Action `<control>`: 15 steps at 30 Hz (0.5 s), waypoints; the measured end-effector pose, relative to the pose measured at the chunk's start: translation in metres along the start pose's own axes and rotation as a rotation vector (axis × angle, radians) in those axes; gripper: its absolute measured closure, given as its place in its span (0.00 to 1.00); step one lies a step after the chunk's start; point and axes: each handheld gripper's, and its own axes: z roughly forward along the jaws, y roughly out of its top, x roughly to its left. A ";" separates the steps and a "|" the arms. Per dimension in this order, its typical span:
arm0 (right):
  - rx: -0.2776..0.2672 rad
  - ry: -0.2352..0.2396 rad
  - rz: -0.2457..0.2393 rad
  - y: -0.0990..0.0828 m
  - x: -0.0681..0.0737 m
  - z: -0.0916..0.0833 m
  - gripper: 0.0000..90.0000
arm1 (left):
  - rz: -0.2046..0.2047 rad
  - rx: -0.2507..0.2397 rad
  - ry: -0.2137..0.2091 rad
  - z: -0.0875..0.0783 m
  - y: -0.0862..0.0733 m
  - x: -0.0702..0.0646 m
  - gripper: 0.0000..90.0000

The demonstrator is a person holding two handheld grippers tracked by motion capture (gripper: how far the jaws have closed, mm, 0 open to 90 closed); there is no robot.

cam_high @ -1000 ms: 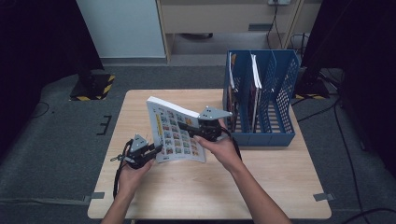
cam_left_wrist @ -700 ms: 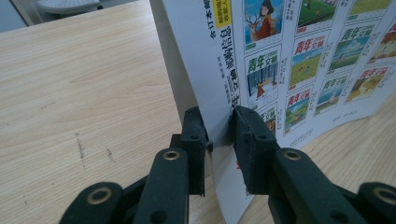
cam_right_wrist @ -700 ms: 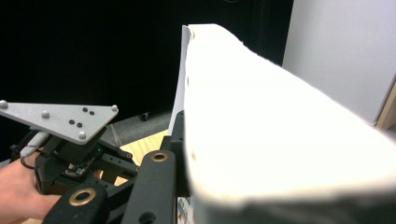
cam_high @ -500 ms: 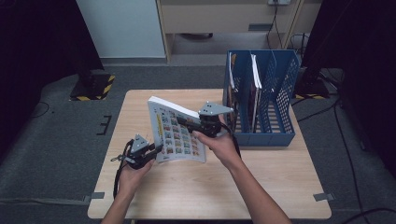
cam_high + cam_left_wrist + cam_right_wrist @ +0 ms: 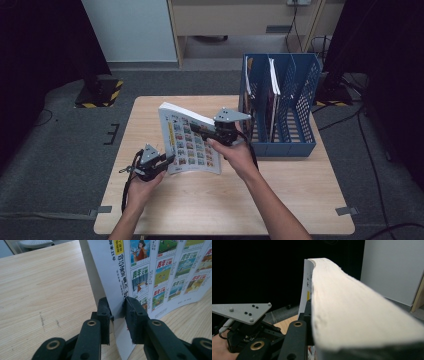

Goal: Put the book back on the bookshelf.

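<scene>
At the centre of the high view, a thick white paperback book with a grid of small colourful pictures on its cover (image 5: 191, 144) is held tilted above the pale wooden table (image 5: 280, 200). The left gripper (image 5: 167, 159) clamps its lower left corner; the right gripper (image 5: 196, 128) clamps its upper right edge. A blue plastic file rack (image 5: 300, 117) stands at upper right.

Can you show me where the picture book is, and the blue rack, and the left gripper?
book (image 5: 192, 145): high view, on its colourful cover.
blue rack (image 5: 311, 90): high view, on its mesh side wall.
left gripper (image 5: 117, 307): left gripper view, between the jaws that pinch the book's edge.
</scene>
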 end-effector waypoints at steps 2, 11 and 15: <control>0.000 0.002 -0.001 0.001 0.000 0.000 0.79 | 0.001 0.000 0.000 0.000 0.000 0.000 0.81; 0.001 -0.004 -0.008 0.003 0.000 -0.001 0.79 | 0.003 -0.002 0.000 0.000 0.000 0.000 0.81; -0.002 0.002 -0.005 0.004 0.000 -0.001 0.80 | 0.003 -0.003 -0.001 0.000 0.000 0.000 0.81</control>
